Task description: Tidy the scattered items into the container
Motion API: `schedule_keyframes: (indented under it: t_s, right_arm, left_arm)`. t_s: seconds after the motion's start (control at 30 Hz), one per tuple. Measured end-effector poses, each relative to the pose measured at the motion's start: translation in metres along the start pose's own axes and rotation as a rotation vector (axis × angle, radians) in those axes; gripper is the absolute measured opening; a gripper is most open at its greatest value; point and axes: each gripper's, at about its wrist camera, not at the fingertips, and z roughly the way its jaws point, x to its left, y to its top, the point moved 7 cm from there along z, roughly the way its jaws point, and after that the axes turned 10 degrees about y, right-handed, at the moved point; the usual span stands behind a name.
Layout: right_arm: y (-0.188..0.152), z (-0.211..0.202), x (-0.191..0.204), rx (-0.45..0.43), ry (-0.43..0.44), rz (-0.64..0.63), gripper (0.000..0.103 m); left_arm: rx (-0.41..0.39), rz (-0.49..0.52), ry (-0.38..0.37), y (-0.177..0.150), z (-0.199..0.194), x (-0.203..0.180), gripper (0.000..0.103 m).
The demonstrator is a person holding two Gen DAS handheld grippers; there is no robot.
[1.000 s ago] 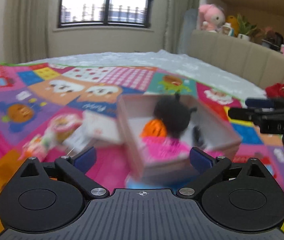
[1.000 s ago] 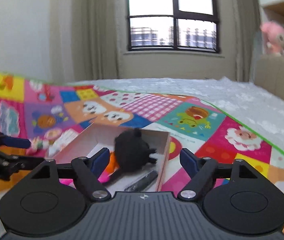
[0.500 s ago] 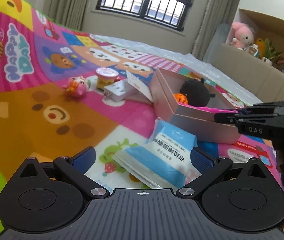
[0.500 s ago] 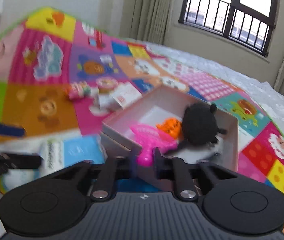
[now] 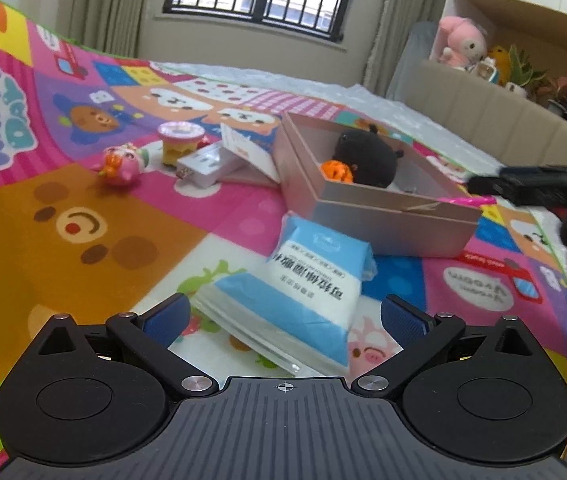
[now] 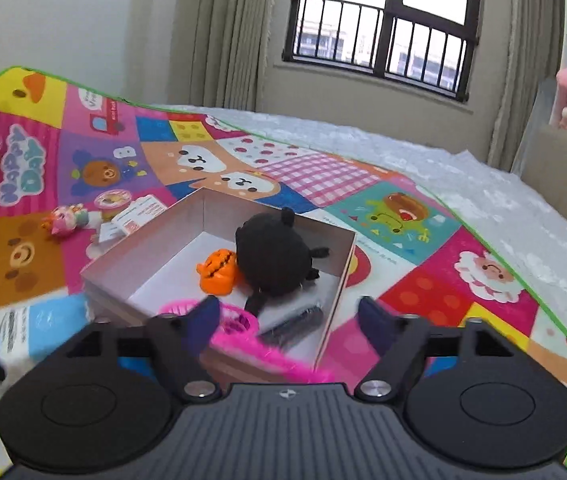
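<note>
We see a big play mat point(image 5: 63, 216) with many bright squares, spread over a bed. On the mat sits a pink box point(image 5: 387, 216) with no lid. It is the place for the scattered things. In the right view the box point(image 6: 151, 256) is right in front of our right tool point(image 6: 289, 316).

Inside the box sits a black soft toy point(image 6: 273, 256). An orange pumpkin toy point(image 6: 219, 270) touches it on its left side. A pink comb point(image 6: 239, 330) lies at the near end of the box, and its handle sticks out over the near wall. A dark thing lies beside the comb, but we cannot tell what it is.

Our right tool is spread wide and holds nothing. The comb lies between its fingers, not pinched.

Our left tool point(image 5: 283, 316) is spread wide too, with nothing held. A blue and white packet point(image 5: 303, 284) lies on the mat between its fingers and leans on the box wall.

To the left of the box, well apart from our tools, lie a white charger point(image 5: 207, 164), a white card point(image 5: 247, 150), a small round cup point(image 5: 181, 142) and a little pink toy point(image 5: 123, 160).
</note>
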Motion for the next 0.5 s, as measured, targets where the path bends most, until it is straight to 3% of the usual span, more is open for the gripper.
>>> schedule_keyframes:
  t_s: [0.17, 0.3, 0.37, 0.43, 0.5]
  right_arm:
    - [-0.021, -0.02, 0.003, 0.004, -0.024, 0.005, 0.087]
    - [-0.023, -0.028, -0.005, -0.04, -0.046, 0.075, 0.084]
    - [-0.02, -0.026, -0.016, -0.052, -0.057, 0.158, 0.052]
    - [-0.02, -0.019, -0.03, -0.044, -0.051, 0.278, 0.045]
    - [-0.025, -0.01, -0.044, -0.033, -0.051, 0.386, 0.032]
  left_arm:
    - [-0.015, -0.008, 0.012, -0.001, -0.002, 0.0, 0.103]
    - [-0.004, -0.01, 0.022, -0.003, 0.001, 0.002, 0.103]
    - [0.001, -0.02, 0.025, -0.004, 0.002, 0.004, 0.103]
    - [0.003, -0.031, 0.02, -0.005, 0.001, 0.005, 0.103]
    - [0.0, -0.035, 0.017, -0.005, -0.001, 0.005, 0.103]
